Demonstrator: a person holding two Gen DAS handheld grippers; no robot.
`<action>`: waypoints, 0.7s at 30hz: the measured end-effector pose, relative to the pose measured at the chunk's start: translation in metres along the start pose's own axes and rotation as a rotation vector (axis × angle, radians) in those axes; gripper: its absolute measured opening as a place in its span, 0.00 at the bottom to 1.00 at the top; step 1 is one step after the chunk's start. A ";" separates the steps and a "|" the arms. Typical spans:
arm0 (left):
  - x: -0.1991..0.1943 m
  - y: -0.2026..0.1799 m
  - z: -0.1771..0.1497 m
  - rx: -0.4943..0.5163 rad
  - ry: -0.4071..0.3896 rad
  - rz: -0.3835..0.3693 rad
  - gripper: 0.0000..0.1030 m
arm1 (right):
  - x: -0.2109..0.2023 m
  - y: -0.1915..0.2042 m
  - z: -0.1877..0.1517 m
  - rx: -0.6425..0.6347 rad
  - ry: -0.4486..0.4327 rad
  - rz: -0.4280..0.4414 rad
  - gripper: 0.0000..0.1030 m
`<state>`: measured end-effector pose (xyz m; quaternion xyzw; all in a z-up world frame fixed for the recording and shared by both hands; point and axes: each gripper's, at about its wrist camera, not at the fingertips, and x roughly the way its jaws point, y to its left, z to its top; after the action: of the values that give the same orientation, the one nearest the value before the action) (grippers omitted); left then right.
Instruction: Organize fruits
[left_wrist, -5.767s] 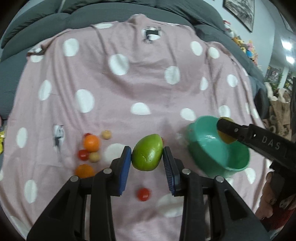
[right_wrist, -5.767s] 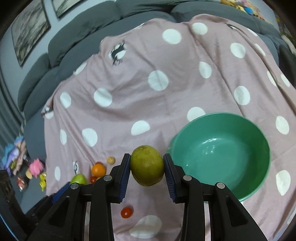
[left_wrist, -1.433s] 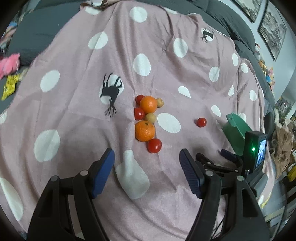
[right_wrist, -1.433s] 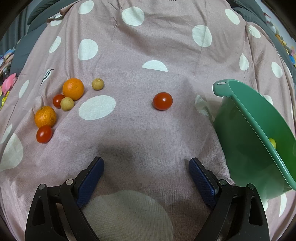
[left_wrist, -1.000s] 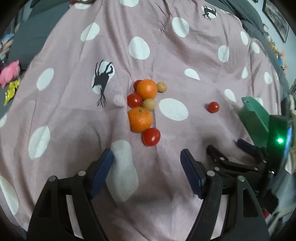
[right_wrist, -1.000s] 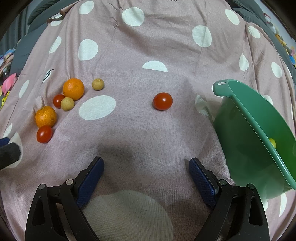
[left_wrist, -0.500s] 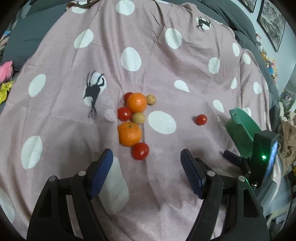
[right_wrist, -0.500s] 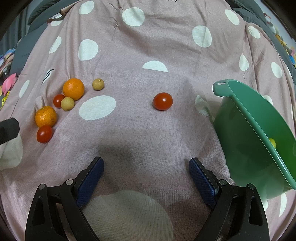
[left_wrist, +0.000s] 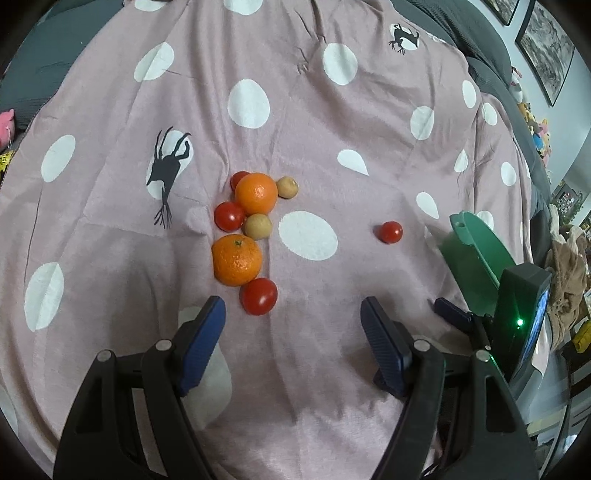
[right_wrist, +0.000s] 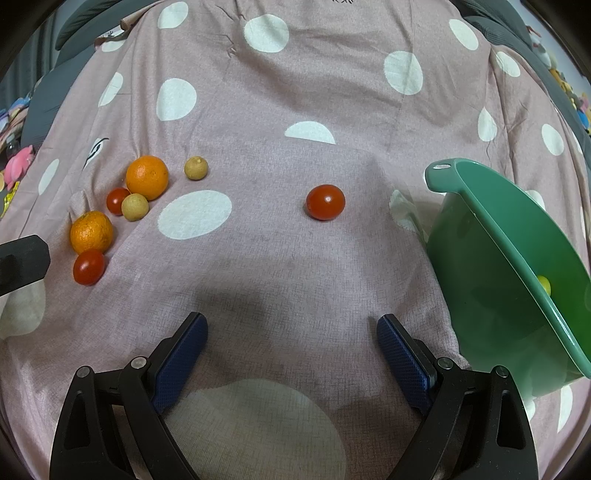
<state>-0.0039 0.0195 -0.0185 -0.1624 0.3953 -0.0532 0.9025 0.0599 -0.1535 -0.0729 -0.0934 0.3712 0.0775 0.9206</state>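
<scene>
My left gripper (left_wrist: 291, 314) is open and empty, just short of a fruit cluster on the pink spotted blanket. Nearest is a red tomato (left_wrist: 258, 296), then an orange (left_wrist: 237, 260), a tan round fruit (left_wrist: 258, 226), another tomato (left_wrist: 229, 216) and a second orange (left_wrist: 256, 193). A lone tomato (left_wrist: 390, 232) lies to the right. My right gripper (right_wrist: 291, 332) is open and empty, with that lone tomato (right_wrist: 325, 202) ahead of it and the tilted green bowl (right_wrist: 491, 236) at its right. A yellow-green fruit (right_wrist: 544, 284) shows inside the bowl.
The right gripper's body (left_wrist: 524, 317) with a lit green lamp stands beside the green bowl (left_wrist: 476, 251) in the left wrist view. A grey sofa back (left_wrist: 55, 44) rims the blanket. Toys and clutter lie past the blanket's edges.
The left gripper has crept closer to the fruit cluster and turned slightly; the near tomato now sits just ahead of its left finger. The right gripper has kept still.
</scene>
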 end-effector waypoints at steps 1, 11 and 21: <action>0.000 0.000 0.000 0.001 0.002 0.000 0.73 | 0.000 0.000 0.000 0.000 0.000 0.000 0.90; 0.002 -0.002 0.002 -0.001 0.002 0.004 0.73 | 0.000 0.000 0.000 0.000 -0.001 0.000 0.90; 0.002 0.001 0.001 0.000 -0.001 0.009 0.73 | 0.000 0.000 0.000 0.000 -0.001 0.000 0.90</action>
<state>-0.0020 0.0198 -0.0194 -0.1607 0.3955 -0.0490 0.9030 0.0597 -0.1534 -0.0732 -0.0935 0.3707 0.0778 0.9208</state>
